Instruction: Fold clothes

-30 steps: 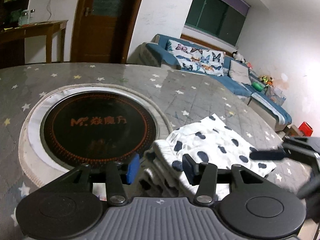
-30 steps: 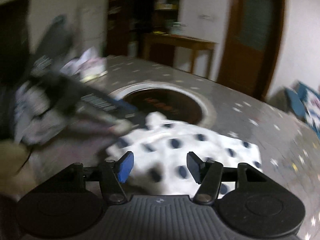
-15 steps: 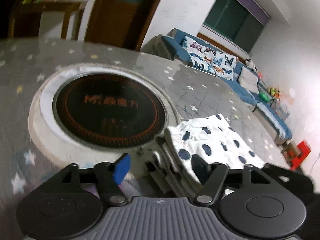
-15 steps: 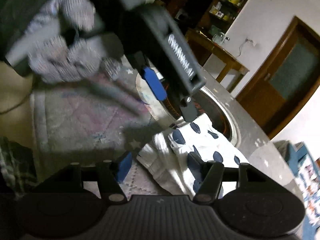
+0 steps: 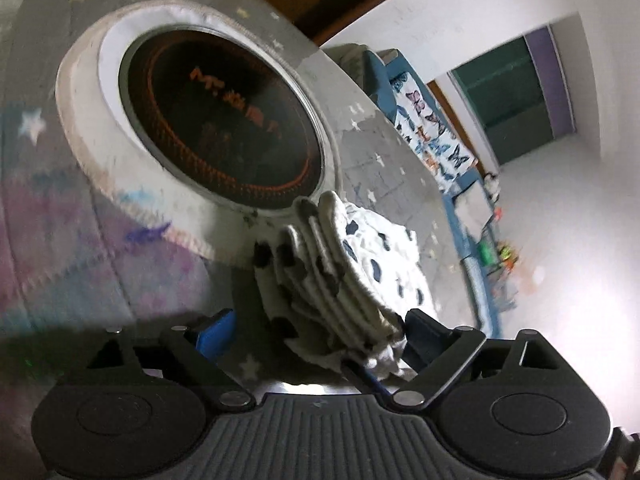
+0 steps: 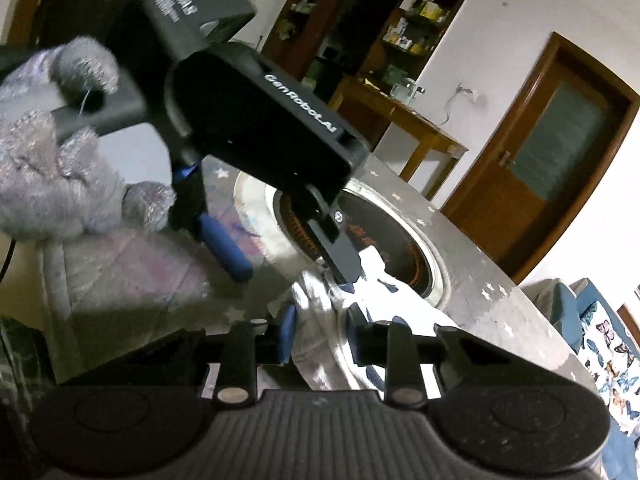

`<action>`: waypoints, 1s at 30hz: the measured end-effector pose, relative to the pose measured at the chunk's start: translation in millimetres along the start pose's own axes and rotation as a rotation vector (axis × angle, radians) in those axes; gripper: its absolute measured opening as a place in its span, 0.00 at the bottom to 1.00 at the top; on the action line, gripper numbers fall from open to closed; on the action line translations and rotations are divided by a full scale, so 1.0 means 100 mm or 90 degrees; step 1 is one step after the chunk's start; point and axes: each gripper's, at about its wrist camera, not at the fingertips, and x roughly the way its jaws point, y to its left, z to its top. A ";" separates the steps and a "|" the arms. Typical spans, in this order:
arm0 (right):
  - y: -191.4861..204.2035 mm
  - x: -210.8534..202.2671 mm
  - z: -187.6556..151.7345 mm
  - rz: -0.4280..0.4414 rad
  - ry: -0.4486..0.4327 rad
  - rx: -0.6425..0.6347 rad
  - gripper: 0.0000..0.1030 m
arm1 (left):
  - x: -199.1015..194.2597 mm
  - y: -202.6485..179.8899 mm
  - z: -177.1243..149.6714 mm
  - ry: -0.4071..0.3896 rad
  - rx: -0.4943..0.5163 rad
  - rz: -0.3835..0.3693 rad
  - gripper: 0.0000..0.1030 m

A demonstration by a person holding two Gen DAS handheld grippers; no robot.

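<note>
While I watch through the left wrist view, my left gripper (image 5: 316, 330) has its jaws spread wide and opening further, and the folded white garment with dark spots (image 5: 352, 264) lies in the gap between them at lower centre of the frame. Its stacked folded edges face the camera. The dark finger (image 5: 426, 334) on the right touches the cloth's lower edge, while the blue pad (image 5: 216, 330) on the left stands clear of it, so nothing is clamped.

Above the garment, in the upper left half of the frame, sits the round black cooktop (image 5: 224, 124) with orange lettering, ringed by a pale border and set into the grey star-patterned table cover (image 5: 392, 168). A blue sofa with butterfly cushions (image 5: 432, 128) runs along the right.

From the right wrist view, my right gripper (image 6: 320, 336) is closing, with a bunched white edge of the garment between its blue pad and dark finger at lower centre; both look pressed against the cloth. A gloved hand (image 6: 60, 160) at the left of the frame holds the other gripper's handle. A wooden door (image 6: 540, 160) stands at the right.
</note>
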 end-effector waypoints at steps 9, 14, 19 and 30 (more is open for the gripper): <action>-0.05 -0.14 0.01 0.007 -0.011 0.038 0.22 | 0.24 0.02 0.02 0.005 -0.082 -0.041 0.86; -0.04 -0.17 -0.04 0.022 -0.007 0.057 0.22 | 0.34 0.08 0.08 0.002 -0.099 -0.048 0.49; -0.08 -0.22 -0.14 0.044 -0.003 0.121 0.36 | 0.39 0.17 0.11 0.006 -0.097 -0.034 0.30; -0.87 -0.48 -0.77 -0.015 0.019 0.415 0.38 | 0.45 0.14 0.18 0.004 -0.081 -0.031 0.30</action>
